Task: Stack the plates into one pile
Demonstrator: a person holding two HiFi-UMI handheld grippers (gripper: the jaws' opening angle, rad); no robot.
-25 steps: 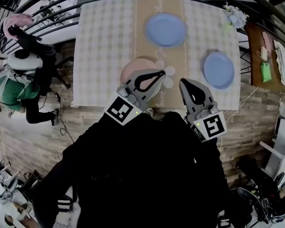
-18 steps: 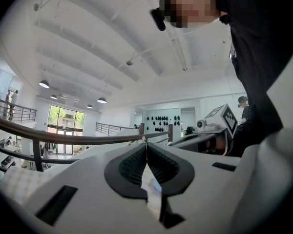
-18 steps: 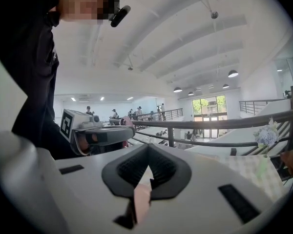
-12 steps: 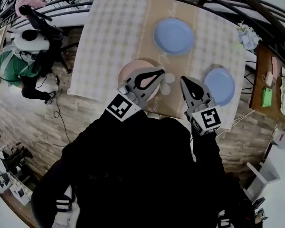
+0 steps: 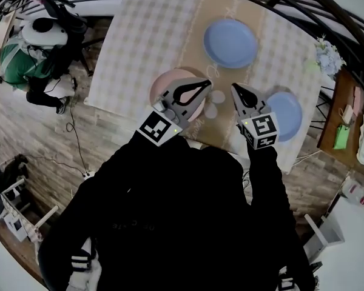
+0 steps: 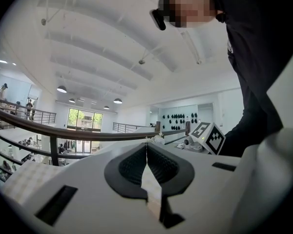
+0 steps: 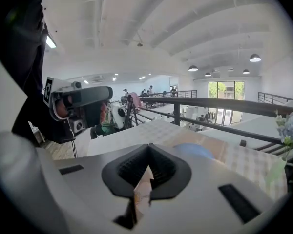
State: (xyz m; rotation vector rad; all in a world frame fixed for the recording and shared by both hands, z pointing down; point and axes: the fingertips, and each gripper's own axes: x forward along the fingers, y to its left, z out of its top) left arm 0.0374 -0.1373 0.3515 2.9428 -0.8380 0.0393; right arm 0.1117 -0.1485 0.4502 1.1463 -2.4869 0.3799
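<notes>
While the left tool [image 5: 206, 83] and right tool [image 5: 235, 88] hang closed and empty at mid-frame, pink plate [image 5: 167, 80], right blue plate [image 5: 288, 105] and upper blue plate [image 5: 230, 43] lie apart on the desk [image 5: 139, 41]; approaching unopened could shove a plate off the near edge.

The left gripper [image 5: 206, 85] covers much of the pink plate [image 5: 165, 81]; the right gripper [image 5: 235, 88] overlaps an edge of the nearer blue plate [image 5: 288, 111].
</notes>
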